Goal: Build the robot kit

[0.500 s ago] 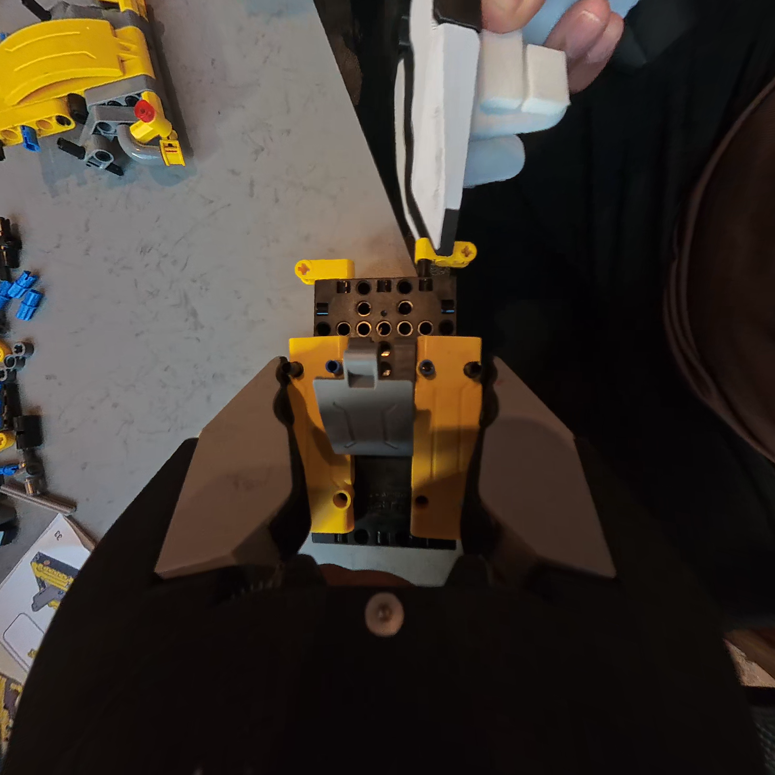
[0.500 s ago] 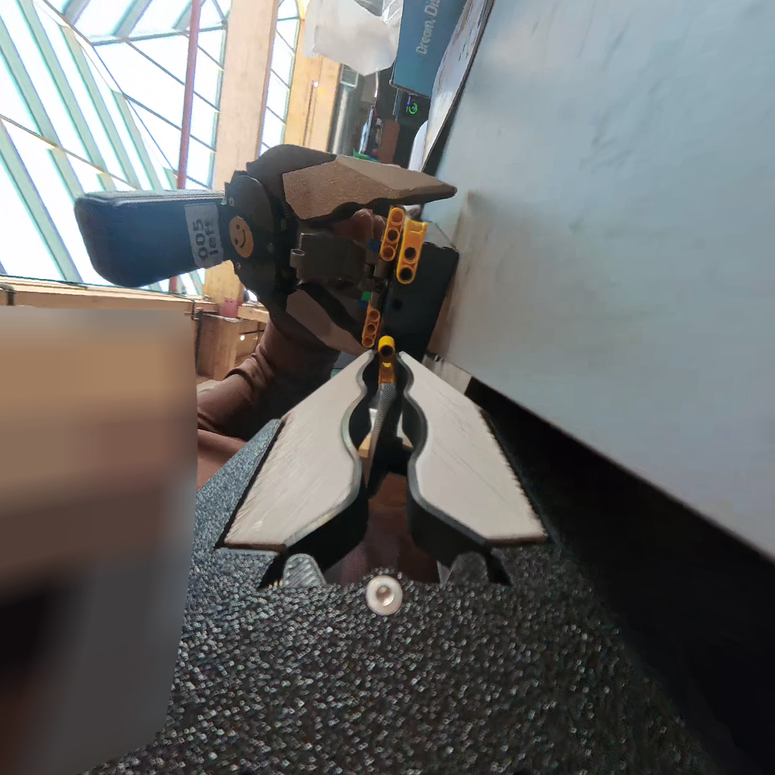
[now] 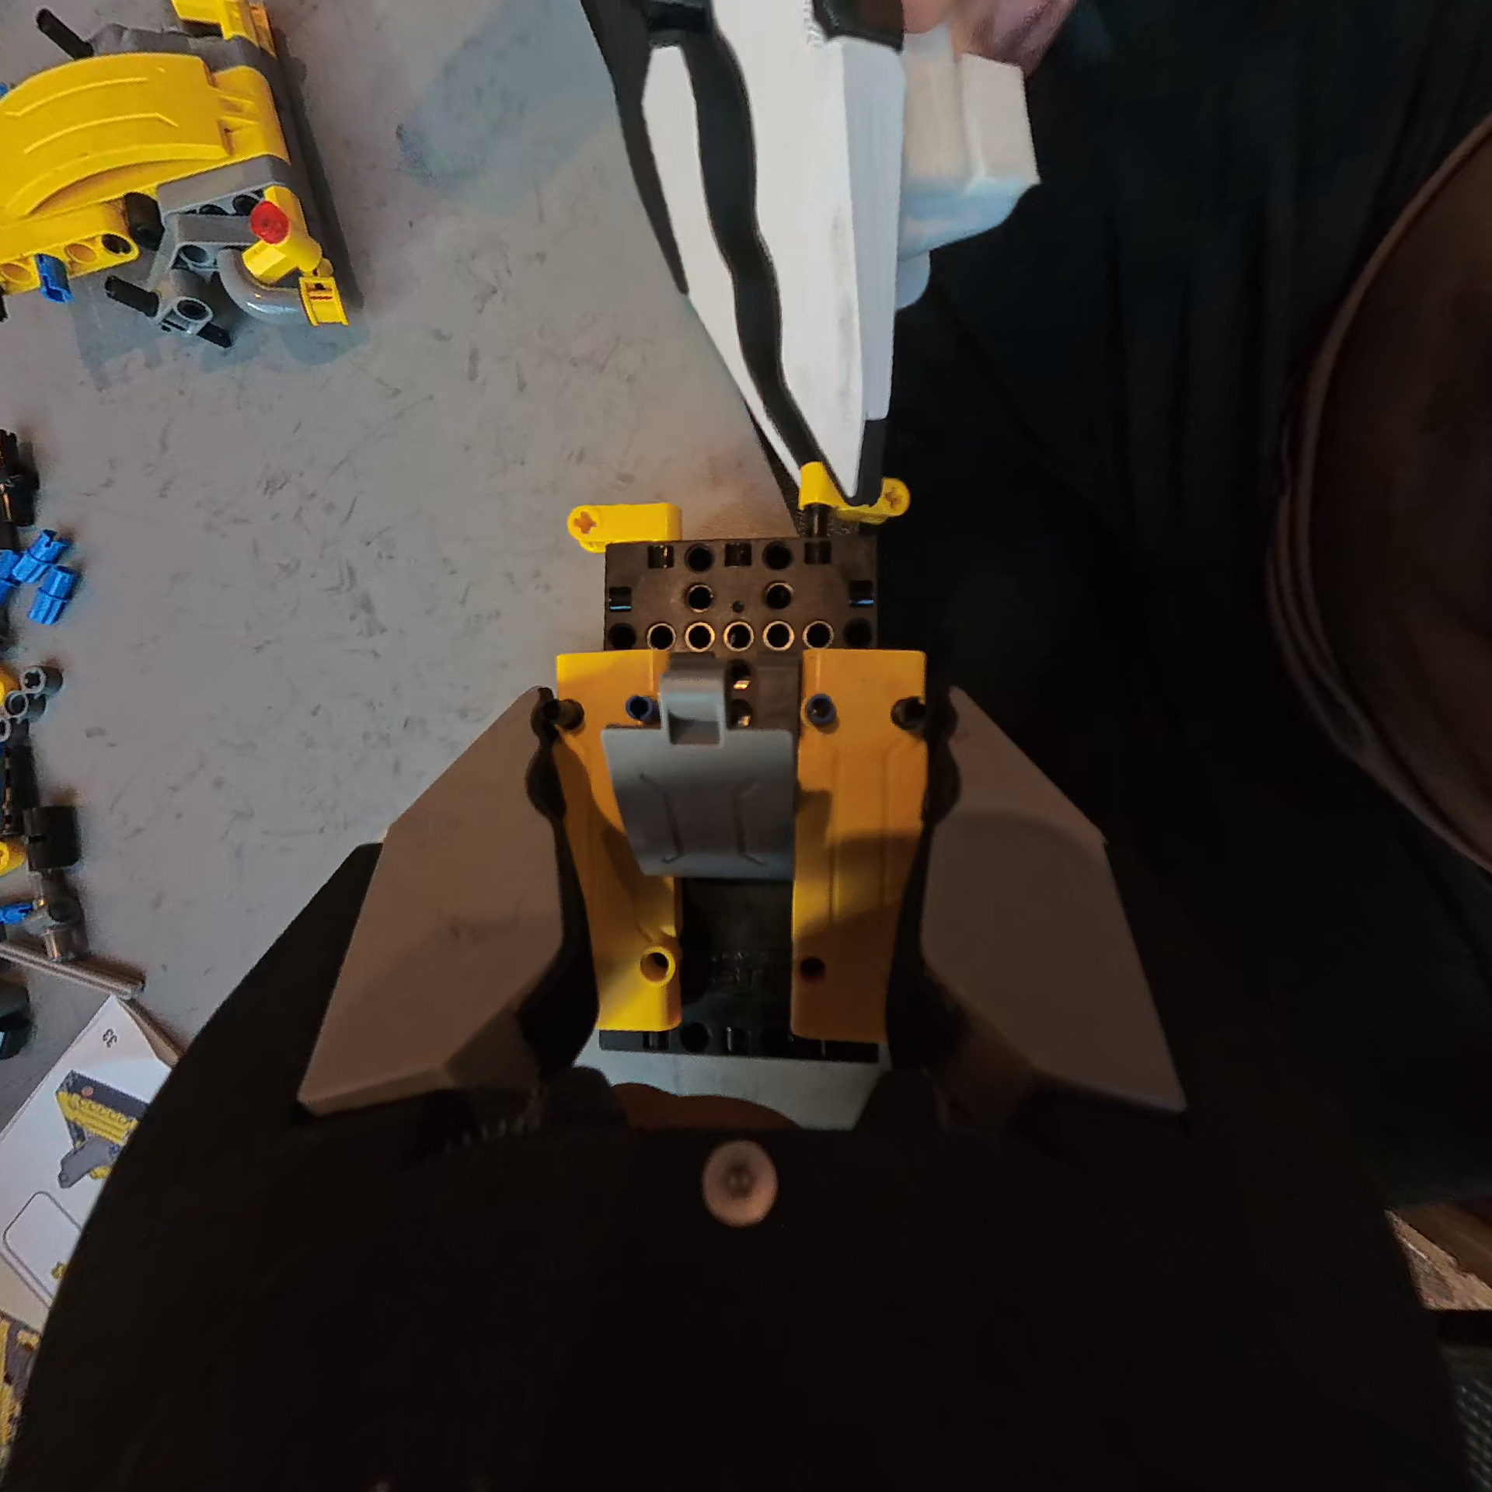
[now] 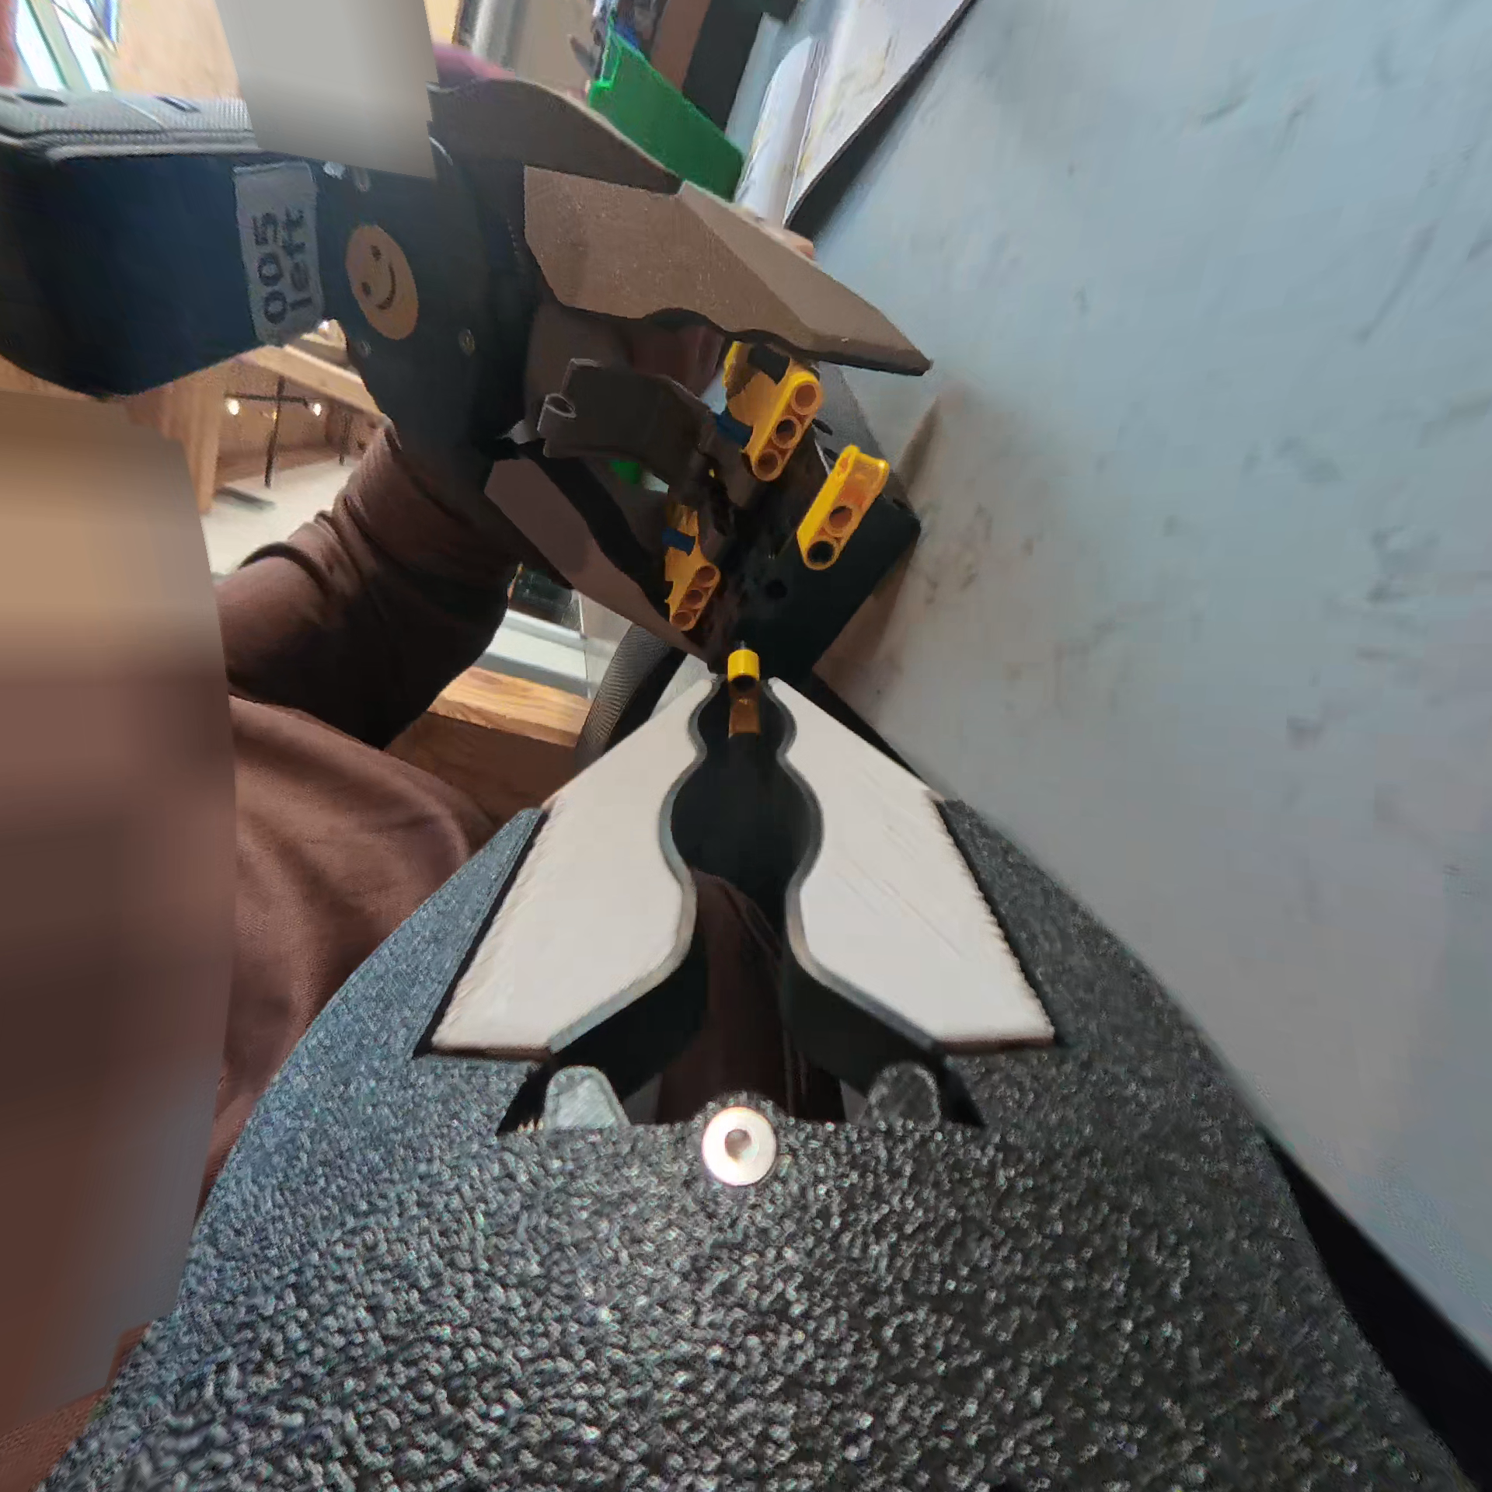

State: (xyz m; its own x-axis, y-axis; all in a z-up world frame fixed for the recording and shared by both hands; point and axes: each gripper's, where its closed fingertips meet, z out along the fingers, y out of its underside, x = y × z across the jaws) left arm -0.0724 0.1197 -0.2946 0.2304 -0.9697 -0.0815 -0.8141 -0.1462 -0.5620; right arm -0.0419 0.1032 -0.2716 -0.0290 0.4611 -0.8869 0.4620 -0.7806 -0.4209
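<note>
A: Block assembly of black pin-hole beams with yellow side panels and a grey hinged flap (image 3: 739, 775). Where does it sit?

B: Between the brown fingers of the left tool (image 3: 739, 710), which are clamped against its yellow flanks. It hangs at the edge of the pale grey marbled desk (image 3: 323, 525), partly past it; the right wrist view shows its black end close against the desk's face.

A: The right tool (image 4: 741, 686)?

B: White fingers pinched together at the tips on a small yellow L-shaped connector (image 3: 856, 496). The connector meets the far right corner of the assembly, with a black pin showing between the two. Whether that pin is fully seated cannot be told.

A: Anything matching it?

B: A second small yellow connector (image 3: 626, 523) already stands at the far left corner. Judged from that, the left side is fitted and the right one is at the point of fitting.

A: Surroundings?

B: Well apart, top left on the desk, a larger yellow and grey built model with a red stud (image 3: 161, 194). Along the left edge, loose blue pins (image 3: 44, 573) and small black and grey parts. Lower left, a white printed instruction booklet (image 3: 73, 1130). A person's brown sleeve (image 4: 363, 581) shows behind the left tool.
</note>
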